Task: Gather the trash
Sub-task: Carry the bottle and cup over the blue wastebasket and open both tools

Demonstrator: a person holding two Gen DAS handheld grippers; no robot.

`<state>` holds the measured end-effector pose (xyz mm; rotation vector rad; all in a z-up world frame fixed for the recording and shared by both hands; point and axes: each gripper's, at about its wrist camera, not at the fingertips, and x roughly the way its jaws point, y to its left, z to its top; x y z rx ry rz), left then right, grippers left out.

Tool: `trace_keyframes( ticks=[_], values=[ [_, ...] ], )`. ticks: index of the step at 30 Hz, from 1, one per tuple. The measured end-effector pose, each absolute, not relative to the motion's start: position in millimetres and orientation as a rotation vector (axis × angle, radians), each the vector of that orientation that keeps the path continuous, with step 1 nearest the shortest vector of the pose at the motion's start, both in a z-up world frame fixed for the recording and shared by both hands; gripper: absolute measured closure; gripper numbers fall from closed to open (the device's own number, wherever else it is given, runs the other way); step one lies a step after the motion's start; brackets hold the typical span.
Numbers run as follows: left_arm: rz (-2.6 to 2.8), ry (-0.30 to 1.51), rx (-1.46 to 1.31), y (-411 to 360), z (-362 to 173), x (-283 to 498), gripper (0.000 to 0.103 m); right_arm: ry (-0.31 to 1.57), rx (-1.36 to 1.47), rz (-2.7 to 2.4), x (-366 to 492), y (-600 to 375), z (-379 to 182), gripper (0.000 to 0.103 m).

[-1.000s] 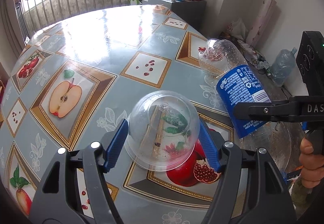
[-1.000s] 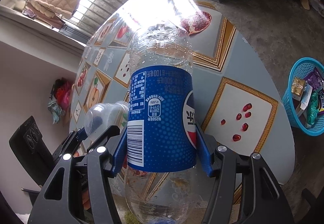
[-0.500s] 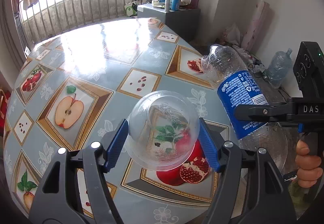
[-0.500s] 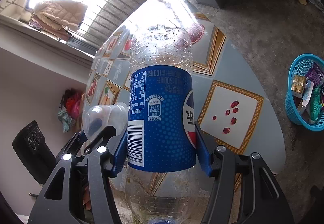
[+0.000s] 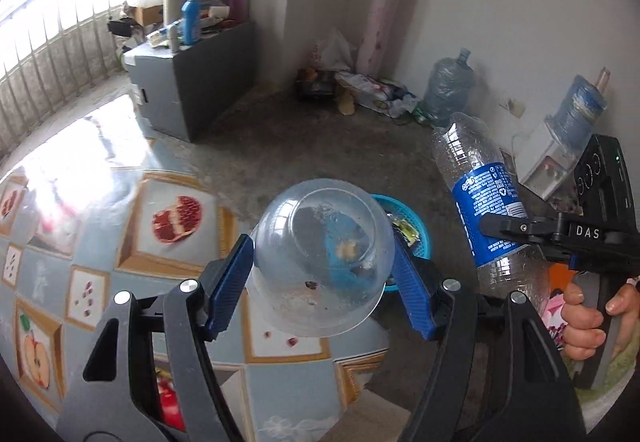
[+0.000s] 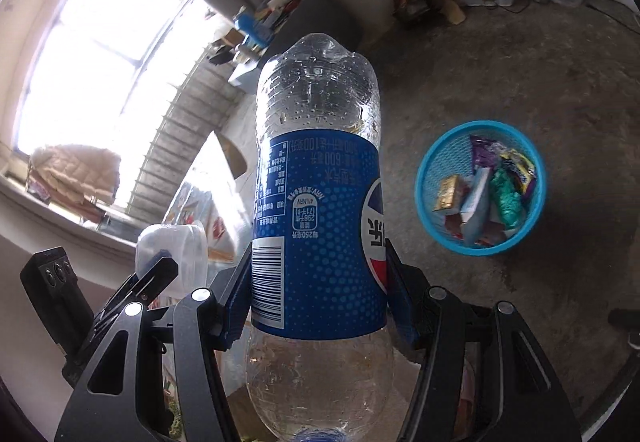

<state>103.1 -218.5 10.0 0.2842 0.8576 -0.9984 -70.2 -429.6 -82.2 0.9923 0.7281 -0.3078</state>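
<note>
While each claw was clamped on a piece of trash, the left claw [image 5: 322, 266] gripped the clear plastic bowl [image 5: 322, 262] and the right claw [image 6: 318, 292] pinched the bottle [image 6: 318, 234], both held above the floor near the blue basket [image 6: 480, 188], seemingly ready for dropping in.
</note>
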Motion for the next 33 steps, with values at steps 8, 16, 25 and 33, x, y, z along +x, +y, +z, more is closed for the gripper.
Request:
trace_keyframes(
  ticks=[8,16,25,33],
  values=[
    [-1.115,1.062,0.429,-348.9,-50.7,103.1,0.038,0.757,1.231,-0.451,-104.7,-483.9,-165.6,0.045],
    [-1.111,1.084,0.495,-445.3,-92.7,122.1,0.018,0.759,1.384,-0.555,-67.7,-551.7,-245.1,0.028],
    [-1.06,1.111,0.415,-421.2,-96.4,126.7,0.018,0.817,1.329,-0.694,-77.9,-547.9,-287.2,0.028],
    [-1.058,1.03,0.372,-388.0,-62.4,113.8,0.018,0.807,1.228,-0.742,-100.6,-521.9,-261.5,0.028]
  ],
)
